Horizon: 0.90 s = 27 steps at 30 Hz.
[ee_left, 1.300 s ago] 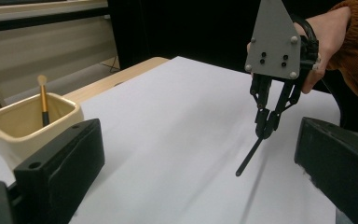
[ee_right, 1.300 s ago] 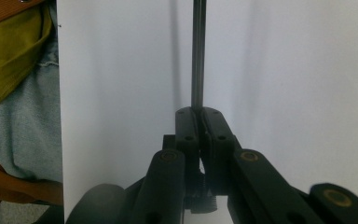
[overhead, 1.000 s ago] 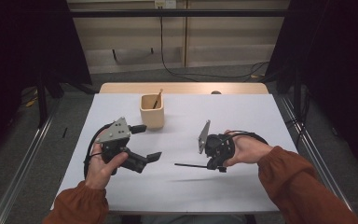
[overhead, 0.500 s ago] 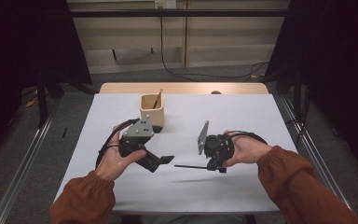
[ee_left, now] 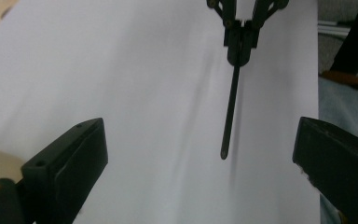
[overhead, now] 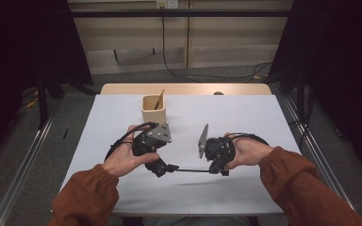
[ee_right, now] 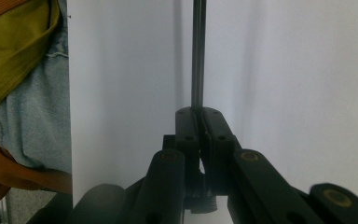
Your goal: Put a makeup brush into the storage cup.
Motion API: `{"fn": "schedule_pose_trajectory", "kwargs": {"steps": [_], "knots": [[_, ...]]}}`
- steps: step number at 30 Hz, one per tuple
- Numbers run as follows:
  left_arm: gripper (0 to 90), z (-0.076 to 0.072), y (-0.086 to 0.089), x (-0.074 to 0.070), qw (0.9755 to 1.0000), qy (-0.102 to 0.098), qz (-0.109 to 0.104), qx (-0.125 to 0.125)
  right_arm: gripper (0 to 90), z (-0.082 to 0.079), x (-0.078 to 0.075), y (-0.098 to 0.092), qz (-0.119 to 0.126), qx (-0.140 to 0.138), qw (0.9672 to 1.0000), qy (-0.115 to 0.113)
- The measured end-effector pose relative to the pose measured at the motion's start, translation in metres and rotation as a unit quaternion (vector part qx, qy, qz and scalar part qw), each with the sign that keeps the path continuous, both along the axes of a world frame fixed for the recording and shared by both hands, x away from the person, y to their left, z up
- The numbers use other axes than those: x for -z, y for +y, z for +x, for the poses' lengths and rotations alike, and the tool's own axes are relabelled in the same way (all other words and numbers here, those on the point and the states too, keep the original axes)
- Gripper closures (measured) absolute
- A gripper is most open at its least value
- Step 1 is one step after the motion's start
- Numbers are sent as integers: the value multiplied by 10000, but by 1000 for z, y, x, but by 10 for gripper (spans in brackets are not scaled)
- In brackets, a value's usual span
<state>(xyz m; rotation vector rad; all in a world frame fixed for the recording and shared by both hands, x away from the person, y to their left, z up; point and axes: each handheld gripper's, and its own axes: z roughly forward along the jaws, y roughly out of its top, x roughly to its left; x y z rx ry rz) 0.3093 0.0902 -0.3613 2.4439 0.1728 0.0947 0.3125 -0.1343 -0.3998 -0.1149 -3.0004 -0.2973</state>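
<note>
We take this for a lab or test bay set up for recording, not a home. The table (overhead: 245, 117) is covered with a plain white sheet and stands on a grey floor between metal rails (overhead: 23, 160). Dark curtains (overhead: 23, 42) hang at both sides. Loose black cables (overhead: 207, 75) run along a bare pale wall panel, and what may be a socket sits above.

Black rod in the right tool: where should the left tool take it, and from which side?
Near its free tip. The black rod sticks straight out of the right tool, which is shut on its far end, tip pointing into the gap of the open left tool. Probably come in end-on along its length, closing across the shaft.
</note>
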Motion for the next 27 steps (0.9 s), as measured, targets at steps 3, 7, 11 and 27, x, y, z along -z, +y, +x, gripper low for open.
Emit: {"fn": "schedule_pose_trajectory", "kwargs": {"steps": [3, 7, 11, 27], "knots": [[38, 1, -5, 4, 9993, 87, 323, 136, 859, 0, 1, 2, -73, -40, 10000, 23], [42, 0, -9, 6, 9977, 161, 616, 216, 860, 0, 0, 5, -128, -109, 9999, 31], [47, 0, -14, 8, 9953, 242, 888, 314, 859, 0, -1, 7, -172, -111, 9998, 32], [101, 3, -32, 22, 9826, 603, 1572, 781, 860, 3, -2, 8, -250, -133, 9996, 53]]}}
